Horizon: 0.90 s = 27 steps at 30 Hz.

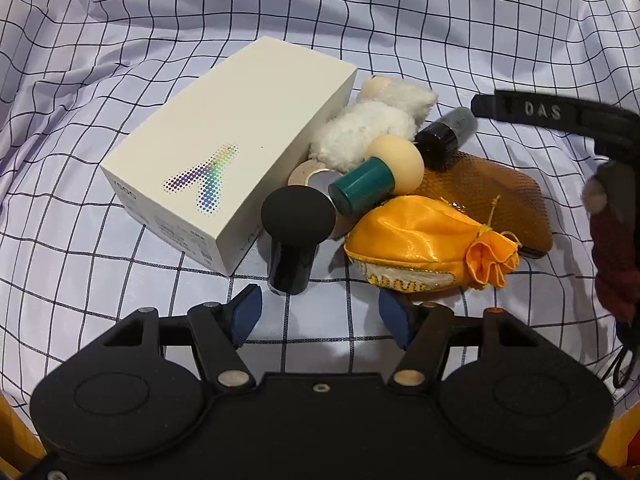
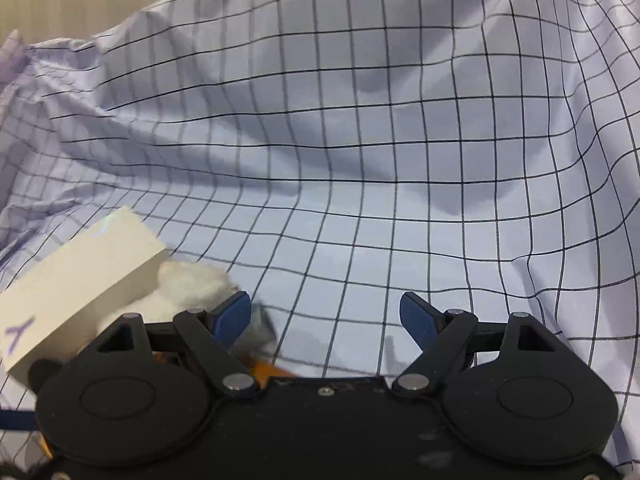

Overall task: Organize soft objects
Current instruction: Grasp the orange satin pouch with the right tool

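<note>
Jaws of left gripper (image 1: 320, 316) stand apart, nothing between, hovering just short of cluster on checked cloth (image 1: 120, 60). Jaws of right gripper (image 2: 325, 318) spread wider, empty, over bare cloth. White plush toy (image 1: 368, 124) lies against white box (image 1: 224, 152); yellow satin pouch (image 1: 424, 244) nearest, touching amber mesh pouch (image 1: 500, 200). Black sponge applicator (image 1: 290, 236) stands beside box.

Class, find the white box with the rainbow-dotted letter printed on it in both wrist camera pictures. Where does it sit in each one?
Left wrist view: the white box sits left of centre, above the left gripper.
Right wrist view: the white box is at the lower left edge, partly behind the right gripper.
Shared landmark: the fluffy white toy lying against the box.
</note>
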### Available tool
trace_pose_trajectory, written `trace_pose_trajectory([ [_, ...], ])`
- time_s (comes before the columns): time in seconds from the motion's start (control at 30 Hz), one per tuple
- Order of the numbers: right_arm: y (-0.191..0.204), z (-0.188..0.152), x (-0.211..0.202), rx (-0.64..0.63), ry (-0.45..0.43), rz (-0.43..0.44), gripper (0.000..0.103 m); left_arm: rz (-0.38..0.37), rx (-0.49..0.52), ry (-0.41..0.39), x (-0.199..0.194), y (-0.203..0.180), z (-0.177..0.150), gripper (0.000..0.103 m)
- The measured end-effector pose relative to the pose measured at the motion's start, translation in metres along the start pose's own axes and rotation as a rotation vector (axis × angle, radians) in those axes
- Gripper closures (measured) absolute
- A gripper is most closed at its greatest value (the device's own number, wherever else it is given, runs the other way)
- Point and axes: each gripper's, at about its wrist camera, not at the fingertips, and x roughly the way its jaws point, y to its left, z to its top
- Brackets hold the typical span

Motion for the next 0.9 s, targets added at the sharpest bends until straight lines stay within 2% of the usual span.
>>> trace_pose_trajectory([
  [0.2, 0.019, -0.01, -0.027, -0.05, -0.014, 0.043, 0.022, -0.01, 0.017, 0.0, -0.007, -0.001, -0.004, 0.042],
  [0.37, 0.033, -0.017, -0.054, -0.039, -0.006, 0.114, 0.021, -0.02, 0.031, 0.0, -0.014, 0.0, -0.009, 0.042],
  [0.57, 0.061, -0.028, -0.072, -0.047, 0.019, 0.186, 0.014, -0.023, 0.031, 0.0, -0.025, 0.007, -0.016, 0.042],
  [0.9, 0.088, -0.041, -0.063, -0.042, 0.075, 0.16, 0.016, -0.017, 0.002, -0.005, -0.04, 0.029, -0.03, 0.041],
])
